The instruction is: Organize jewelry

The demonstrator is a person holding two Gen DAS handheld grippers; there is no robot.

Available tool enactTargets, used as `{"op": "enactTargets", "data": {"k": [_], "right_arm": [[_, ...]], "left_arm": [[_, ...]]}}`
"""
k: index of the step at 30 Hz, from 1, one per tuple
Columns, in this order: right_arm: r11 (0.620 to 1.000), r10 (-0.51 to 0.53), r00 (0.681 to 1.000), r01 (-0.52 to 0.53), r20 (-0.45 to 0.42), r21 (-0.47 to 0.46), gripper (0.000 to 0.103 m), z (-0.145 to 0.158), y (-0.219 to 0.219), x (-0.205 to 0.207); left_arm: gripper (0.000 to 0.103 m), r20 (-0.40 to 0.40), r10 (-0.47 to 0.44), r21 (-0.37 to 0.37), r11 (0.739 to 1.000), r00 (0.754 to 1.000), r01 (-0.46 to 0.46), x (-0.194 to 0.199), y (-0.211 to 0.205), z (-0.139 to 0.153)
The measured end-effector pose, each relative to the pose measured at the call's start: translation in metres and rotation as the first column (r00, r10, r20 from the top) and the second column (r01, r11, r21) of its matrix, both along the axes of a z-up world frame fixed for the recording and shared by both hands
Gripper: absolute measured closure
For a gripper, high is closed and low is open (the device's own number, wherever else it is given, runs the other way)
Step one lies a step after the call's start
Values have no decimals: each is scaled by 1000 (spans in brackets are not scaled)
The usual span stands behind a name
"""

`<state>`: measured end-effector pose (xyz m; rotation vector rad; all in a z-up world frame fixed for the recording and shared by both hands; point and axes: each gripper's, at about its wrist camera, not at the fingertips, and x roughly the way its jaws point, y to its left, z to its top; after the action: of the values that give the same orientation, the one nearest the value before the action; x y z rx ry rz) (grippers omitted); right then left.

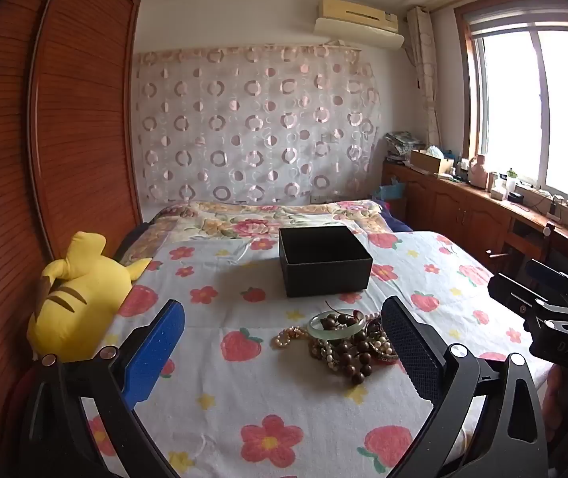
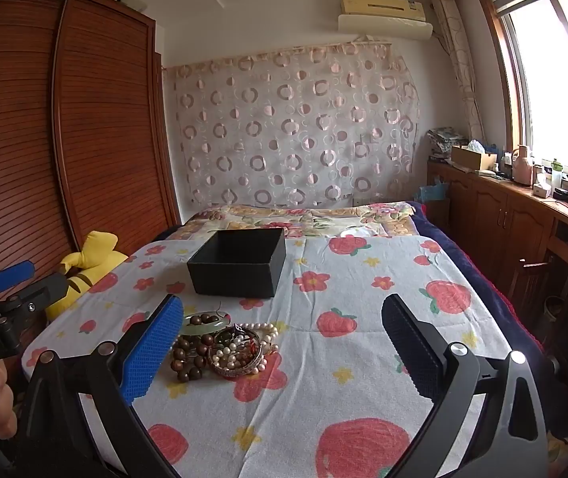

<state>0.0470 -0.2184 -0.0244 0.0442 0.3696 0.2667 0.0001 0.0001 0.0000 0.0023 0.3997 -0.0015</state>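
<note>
A pile of jewelry (image 1: 343, 338) lies on a strawberry-print cloth: a pale green jade bangle (image 1: 335, 328), dark wooden beads (image 1: 357, 360) and pearl strands. The pile also shows in the right wrist view (image 2: 224, 344), with the bangle (image 2: 204, 324) at its back. An open, empty black box (image 1: 323, 259) (image 2: 240, 261) stands just behind the pile. My left gripper (image 1: 284, 342) is open and empty, with the pile near its right finger. My right gripper (image 2: 284, 342) is open and empty, with the pile by its left finger.
A yellow plush toy (image 1: 81, 298) (image 2: 84, 263) lies at the cloth's left edge beside a wooden wardrobe (image 1: 65, 119). A floral blanket (image 1: 268, 219) lies behind the box. A wooden cabinet with clutter (image 2: 522, 207) runs under the window on the right.
</note>
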Motion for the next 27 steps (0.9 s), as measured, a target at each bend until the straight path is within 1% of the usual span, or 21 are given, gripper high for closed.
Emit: {"op": "enactTargets", "data": {"k": [27], "right_arm": [[1000, 0, 1000, 0, 2, 1, 2, 0, 0, -1]], "left_arm": [[7, -4, 1, 1, 1000, 1000, -1, 1, 1, -1]]}}
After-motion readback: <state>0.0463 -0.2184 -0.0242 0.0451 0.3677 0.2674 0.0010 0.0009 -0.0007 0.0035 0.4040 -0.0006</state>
